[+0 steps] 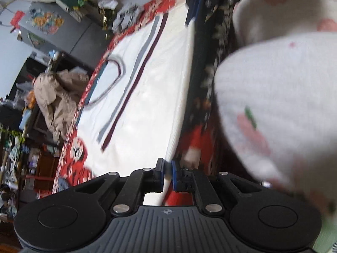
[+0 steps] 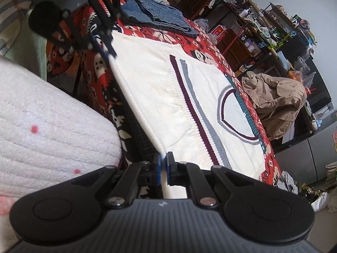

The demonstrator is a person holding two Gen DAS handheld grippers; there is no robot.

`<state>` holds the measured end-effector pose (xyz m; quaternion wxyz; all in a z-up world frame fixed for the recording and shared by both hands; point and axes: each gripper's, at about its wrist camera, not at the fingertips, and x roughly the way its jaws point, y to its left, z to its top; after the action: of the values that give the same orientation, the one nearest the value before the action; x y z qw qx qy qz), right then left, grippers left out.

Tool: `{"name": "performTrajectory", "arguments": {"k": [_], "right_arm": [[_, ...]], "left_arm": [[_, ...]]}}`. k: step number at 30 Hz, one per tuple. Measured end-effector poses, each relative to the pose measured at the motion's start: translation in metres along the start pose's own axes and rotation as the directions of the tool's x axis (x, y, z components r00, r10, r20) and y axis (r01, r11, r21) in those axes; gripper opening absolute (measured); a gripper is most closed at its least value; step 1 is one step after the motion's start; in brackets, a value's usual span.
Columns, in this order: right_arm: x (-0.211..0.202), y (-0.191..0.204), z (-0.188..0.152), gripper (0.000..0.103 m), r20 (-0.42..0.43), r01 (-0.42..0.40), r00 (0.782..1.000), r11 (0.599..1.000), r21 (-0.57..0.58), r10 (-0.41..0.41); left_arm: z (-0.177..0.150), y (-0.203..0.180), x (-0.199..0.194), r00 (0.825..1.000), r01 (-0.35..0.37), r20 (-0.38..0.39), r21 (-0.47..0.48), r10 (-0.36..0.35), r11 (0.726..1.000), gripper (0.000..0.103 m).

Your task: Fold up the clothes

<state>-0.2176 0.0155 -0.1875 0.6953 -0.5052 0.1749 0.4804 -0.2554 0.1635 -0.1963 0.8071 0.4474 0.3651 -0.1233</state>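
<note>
A white knit sweater with maroon and grey stripes and a V-neck lies flat on the red patterned tablecloth. My left gripper is shut on one end of its near edge, with white cloth pinched between the blue pads. In the right wrist view, my right gripper is shut on the other end of that edge of the sweater. The left gripper shows there too, at the far corner of the edge. The edge runs taut between both grippers along the table's side.
A person's white fleece sleeve with pink spots fills the near side, also large and blurred as the sleeve. Folded jeans lie beyond the sweater. A tan jacket hangs past the table, with cluttered shelves behind.
</note>
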Motion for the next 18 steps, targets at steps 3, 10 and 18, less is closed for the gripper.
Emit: {"name": "performTrajectory", "arguments": {"k": [3, 10, 18], "right_arm": [[0.002, 0.001, 0.000, 0.005, -0.005, -0.004, 1.000, 1.000, -0.002, 0.004], [0.004, -0.001, -0.002, 0.005, -0.008, -0.041, 0.999, 0.999, 0.018, 0.041], [-0.004, -0.016, -0.008, 0.006, 0.048, -0.171, 0.985, 0.972, 0.160, 0.166]], "left_arm": [[-0.010, 0.006, -0.001, 1.000, -0.002, -0.021, -0.005, 0.002, 1.000, 0.009], [-0.024, 0.011, -0.003, 0.999, -0.001, -0.044, -0.016, 0.000, 1.000, 0.006], [-0.038, 0.040, -0.014, 0.997, 0.040, -0.055, -0.248, -0.055, 0.968, 0.004]]}}
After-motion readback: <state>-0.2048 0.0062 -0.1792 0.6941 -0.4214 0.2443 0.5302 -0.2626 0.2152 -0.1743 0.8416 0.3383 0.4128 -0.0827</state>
